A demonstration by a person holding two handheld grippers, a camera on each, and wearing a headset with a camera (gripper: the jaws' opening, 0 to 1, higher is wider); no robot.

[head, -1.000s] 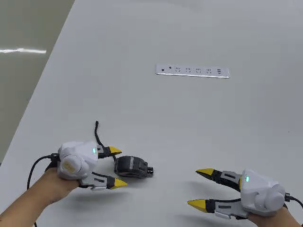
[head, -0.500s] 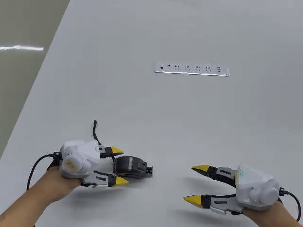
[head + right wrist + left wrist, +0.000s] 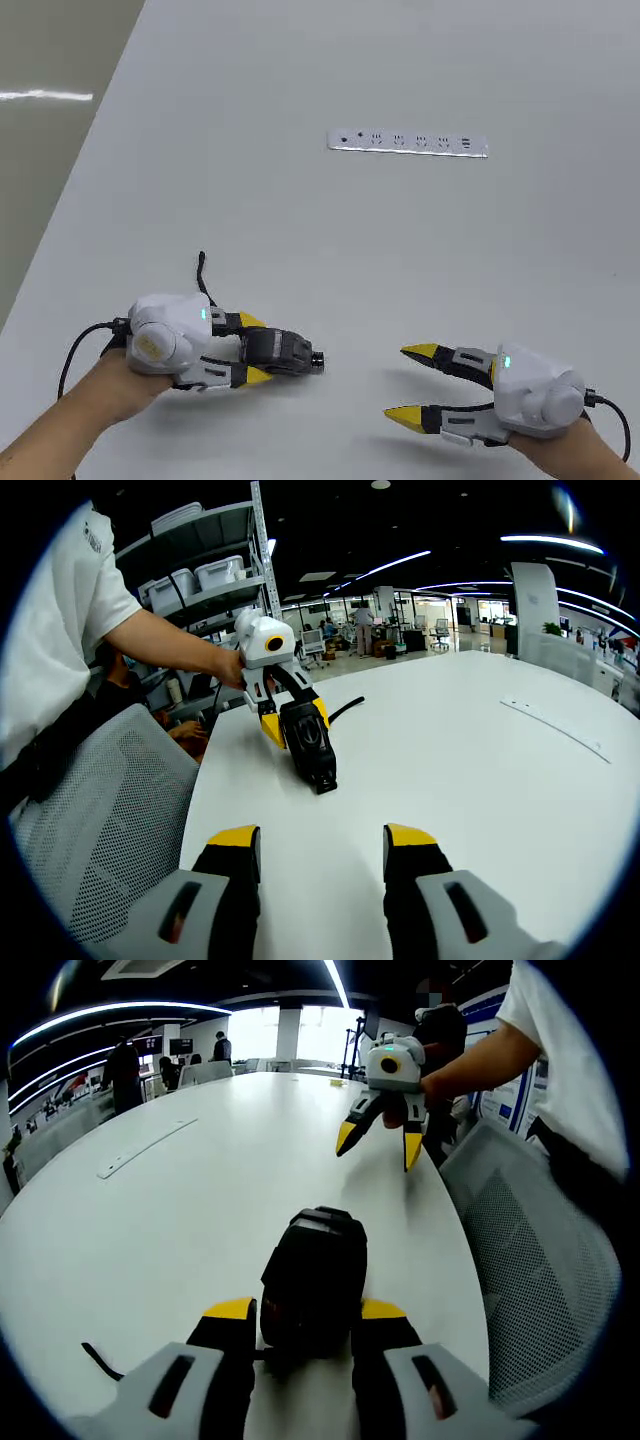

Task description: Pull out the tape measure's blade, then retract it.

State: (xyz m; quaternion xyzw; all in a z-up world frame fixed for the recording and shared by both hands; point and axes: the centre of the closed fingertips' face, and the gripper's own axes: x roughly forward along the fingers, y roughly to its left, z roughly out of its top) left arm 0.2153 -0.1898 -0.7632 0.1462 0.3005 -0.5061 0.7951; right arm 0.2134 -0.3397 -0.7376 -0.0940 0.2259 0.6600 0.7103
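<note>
A black tape measure (image 3: 281,350) lies on the white table (image 3: 330,240) near its front edge, blade in. My left gripper (image 3: 254,348) has its yellow-tipped jaws pressed against both sides of the case, shut on it. In the left gripper view the tape measure (image 3: 315,1278) sits between my left gripper's (image 3: 306,1310) tips. My right gripper (image 3: 408,382) hovers open to the right, a hand's width from the case, with nothing in it. The right gripper view looks past my right gripper (image 3: 322,836) to the tape measure (image 3: 310,742), which is held in the left gripper (image 3: 296,722).
A white power strip (image 3: 407,143) lies further back on the table. A thin black strap (image 3: 203,275) trails from the tape measure toward the table's left edge. A grey mesh chair (image 3: 530,1260) stands at the near side. People stand in the distant office.
My left gripper has slid forward around the tape measure and its jaws have narrowed onto the case. The right gripper has drifted slightly left, toward the tape measure, and stayed open.
</note>
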